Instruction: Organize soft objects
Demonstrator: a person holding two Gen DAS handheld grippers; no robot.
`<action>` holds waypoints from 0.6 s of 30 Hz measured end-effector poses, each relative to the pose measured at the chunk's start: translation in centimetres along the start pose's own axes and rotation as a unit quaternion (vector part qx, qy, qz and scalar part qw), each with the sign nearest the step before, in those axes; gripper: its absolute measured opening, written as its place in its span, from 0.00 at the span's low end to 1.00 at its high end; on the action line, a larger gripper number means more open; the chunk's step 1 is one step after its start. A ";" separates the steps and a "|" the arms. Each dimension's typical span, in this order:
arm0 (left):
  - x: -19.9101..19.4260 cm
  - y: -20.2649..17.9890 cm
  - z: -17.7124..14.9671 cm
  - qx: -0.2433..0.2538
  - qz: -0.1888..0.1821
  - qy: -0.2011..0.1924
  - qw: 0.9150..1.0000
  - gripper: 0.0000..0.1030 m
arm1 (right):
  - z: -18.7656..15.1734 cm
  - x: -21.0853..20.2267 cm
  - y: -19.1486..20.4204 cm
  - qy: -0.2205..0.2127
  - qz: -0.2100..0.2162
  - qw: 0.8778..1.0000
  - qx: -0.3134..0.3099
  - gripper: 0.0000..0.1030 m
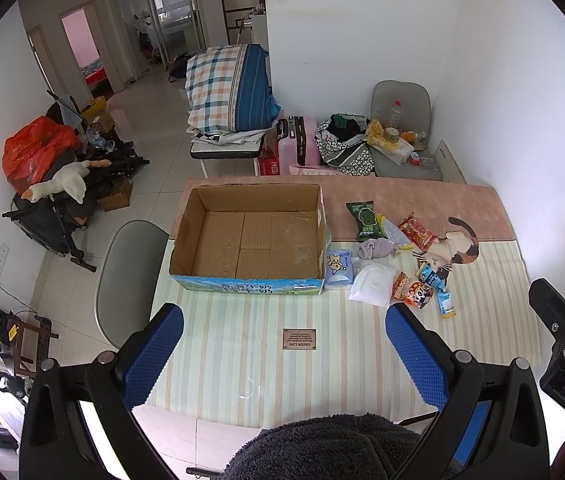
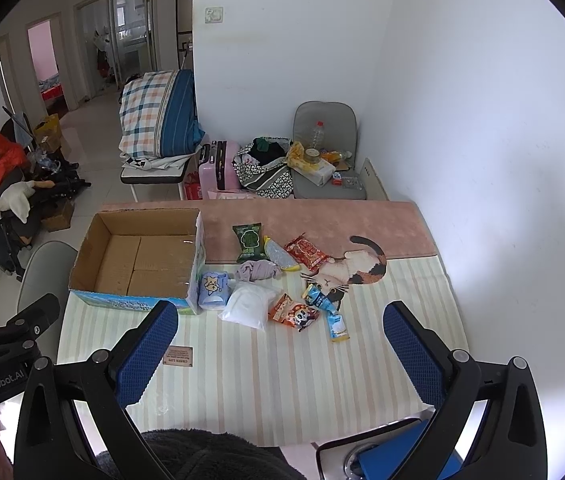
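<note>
The left hand-held gripper [image 1: 284, 344] hangs above the near part of the counter [image 1: 242, 360] with its blue pads spread wide and nothing between them; the right hand-held gripper [image 2: 280, 344] is the same — jaws fully apart, empty, raised over the striped cloth. Both sit back from the work, so I judge no pick has begun and the sorting is at its very start.

Further out, the soft things lie in a loose cluster right of the cardboard box [image 1: 248, 236]. Just beside the box wall is a pale blue tissue pack [image 1: 338, 268], and touching it a white plastic bag [image 1: 372, 284] that looks limp and will likely sag when pinched. Behind them a crumpled lilac cloth [image 1: 376, 249] lies between the bag and a green snack packet [image 1: 363, 220]. To the right are a red snack packet [image 1: 418, 234], an orange cartoon packet [image 1: 412, 290] and a blue sachet [image 1: 438, 286], the last two partly overlapping.

The box stands open and bare inside, its mouth up and close to the pile — presumably so that each item needs only a short carry. The right side is nearer the cluster, so it seems the natural one to reach first, perhaps for the cloth.
</note>
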State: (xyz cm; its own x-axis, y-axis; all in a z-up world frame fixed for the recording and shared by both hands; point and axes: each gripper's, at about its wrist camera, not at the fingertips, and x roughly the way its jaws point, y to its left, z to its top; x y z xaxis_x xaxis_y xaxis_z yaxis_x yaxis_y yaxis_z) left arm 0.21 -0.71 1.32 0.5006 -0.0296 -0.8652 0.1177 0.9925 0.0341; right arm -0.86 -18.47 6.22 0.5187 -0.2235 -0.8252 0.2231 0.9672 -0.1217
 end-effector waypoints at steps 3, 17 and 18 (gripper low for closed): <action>0.0 -0.1 0.0 0.000 0.000 0.000 1.000 1.00 | 0.1 0.0 0.1 0.001 0.000 1.000 0.000 1.00; -0.3 -0.1 0.4 0.000 0.000 -0.002 1.000 1.00 | 0.5 0.4 0.2 -0.001 -0.001 1.000 0.010 1.00; -0.3 -0.2 0.6 -0.001 0.000 -0.002 1.000 1.00 | 0.4 0.4 0.2 -0.002 -0.001 1.000 0.011 1.00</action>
State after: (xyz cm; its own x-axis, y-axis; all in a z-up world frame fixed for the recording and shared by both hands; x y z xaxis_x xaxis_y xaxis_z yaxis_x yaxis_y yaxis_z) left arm 0.57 -0.93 1.93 0.5047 -0.0303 -0.8628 0.1161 0.9927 0.0331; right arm -0.27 -18.45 6.13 0.5214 -0.2265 -0.8227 0.2433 0.9636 -0.1111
